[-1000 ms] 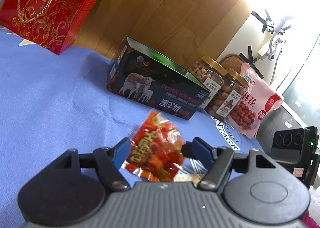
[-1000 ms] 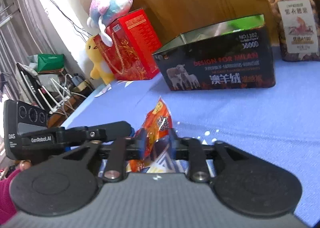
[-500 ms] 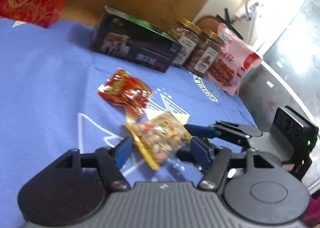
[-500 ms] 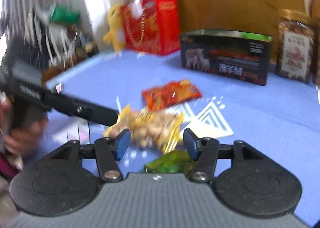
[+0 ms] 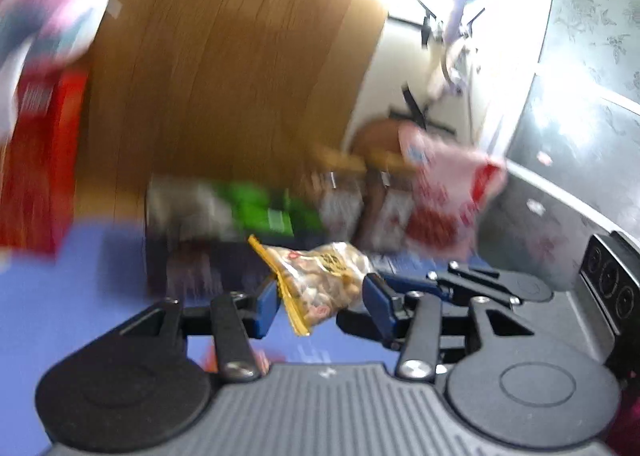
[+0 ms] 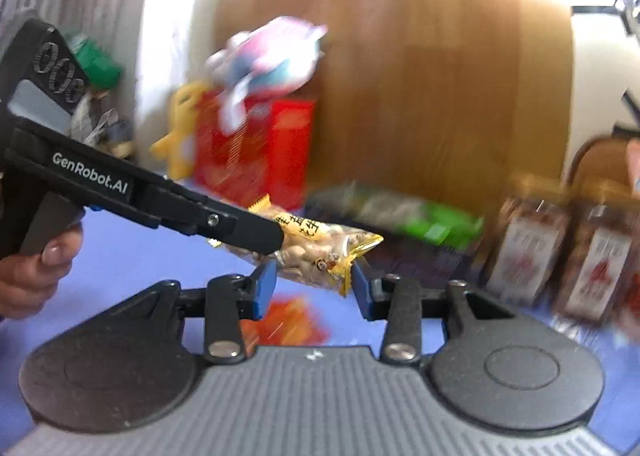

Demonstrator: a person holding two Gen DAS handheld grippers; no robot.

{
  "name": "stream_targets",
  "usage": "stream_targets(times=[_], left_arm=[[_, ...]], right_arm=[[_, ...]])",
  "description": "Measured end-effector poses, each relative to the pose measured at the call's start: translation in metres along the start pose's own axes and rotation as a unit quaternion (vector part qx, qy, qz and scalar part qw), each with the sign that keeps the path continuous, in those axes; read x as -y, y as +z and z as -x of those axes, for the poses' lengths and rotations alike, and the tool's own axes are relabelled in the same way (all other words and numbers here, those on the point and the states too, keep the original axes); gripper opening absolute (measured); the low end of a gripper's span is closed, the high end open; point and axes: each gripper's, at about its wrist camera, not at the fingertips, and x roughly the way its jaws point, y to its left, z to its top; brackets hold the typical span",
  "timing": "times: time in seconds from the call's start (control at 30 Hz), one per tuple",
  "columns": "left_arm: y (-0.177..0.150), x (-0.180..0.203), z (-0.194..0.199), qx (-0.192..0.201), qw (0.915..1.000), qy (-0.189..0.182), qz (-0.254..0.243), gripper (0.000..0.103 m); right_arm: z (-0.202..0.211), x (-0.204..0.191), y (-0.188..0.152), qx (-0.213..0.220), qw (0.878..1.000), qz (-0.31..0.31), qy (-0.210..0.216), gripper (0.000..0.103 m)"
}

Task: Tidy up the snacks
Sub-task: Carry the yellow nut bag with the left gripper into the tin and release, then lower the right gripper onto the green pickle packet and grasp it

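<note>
The left claw (image 5: 320,302) grips the peanut packet (image 5: 320,284), held aloft above the blue worktop (image 5: 80,276). The right claw (image 6: 312,288) stands spread, the packet's yellow-edged end lying between its pads, contact unclear.

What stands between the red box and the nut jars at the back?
A dark tin, green inside, stands between the red box and the nut jars; the right wrist view shows it, blurred.
</note>
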Motion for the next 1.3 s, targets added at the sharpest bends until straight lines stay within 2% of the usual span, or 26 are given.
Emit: stream_targets(times=[0.1,0.17,0.2,0.27,0.3,0.33,0.4,0.57,0.7,0.77,0.9,1.0,1.13,1.3], left_arm=[[0.029,-0.023,-0.037,0.029,0.9992,0.027,0.008,0.046],[0.038,-0.040,-0.062,0.034,0.9980,0.048,0.024,0.048],[0.040,-0.050,-0.077,0.034,0.9966,0.069,0.030,0.051],[0.039,-0.070,-0.104,0.011,0.9925,0.112,0.048,0.051],[0.038,-0.077,-0.109,0.001,0.9908,0.122,0.058,0.048],[0.035,-0.081,-0.107,-0.002,0.9899,0.123,0.072,0.048],[0.028,-0.082,-0.088,0.015,0.9913,0.099,0.086,0.048],[0.003,-0.056,-0.031,0.030,0.9949,0.059,0.077,0.051],[-0.034,-0.030,0.002,0.014,0.9960,0.026,0.084,0.051],[-0.055,-0.019,0.012,-0.001,0.9962,0.010,0.086,0.051],[-0.093,0.001,0.017,-0.040,0.9967,-0.012,0.070,0.051],[-0.107,0.009,0.012,-0.068,0.9950,-0.027,0.069,0.051],[-0.115,0.011,0.012,-0.075,0.9947,-0.039,0.059,0.051],[-0.116,0.013,0.010,-0.078,0.9948,-0.038,0.054,0.053]], right_arm=[[-0.045,0.022,0.020,0.000,1.000,-0.029,-0.013,0.045],[-0.083,0.035,0.027,-0.023,0.998,-0.052,-0.019,0.048],[-0.098,0.039,0.026,-0.034,0.997,-0.060,-0.024,0.049],[-0.121,0.046,0.024,-0.061,0.995,-0.072,-0.041,0.050],[-0.126,0.050,0.021,-0.066,0.993,-0.079,-0.051,0.049],[-0.122,0.054,0.019,-0.063,0.993,-0.091,-0.050,0.049],[-0.100,0.059,0.013,-0.046,0.991,-0.120,-0.024,0.049],[-0.024,0.055,-0.016,-0.043,0.986,-0.156,0.032,0.049],[0.041,0.036,-0.045,-0.043,0.982,-0.165,0.085,0.052],[0.062,0.023,-0.055,-0.045,0.980,-0.167,0.100,0.058],[0.098,-0.002,-0.079,-0.063,0.985,-0.139,0.080,0.065],[0.114,-0.014,-0.095,-0.093,0.986,-0.118,0.067,0.067],[0.110,-0.026,-0.111,-0.137,0.986,-0.089,0.045,0.068],[0.104,-0.045,-0.114,-0.132,0.990,-0.036,0.013,0.069]])
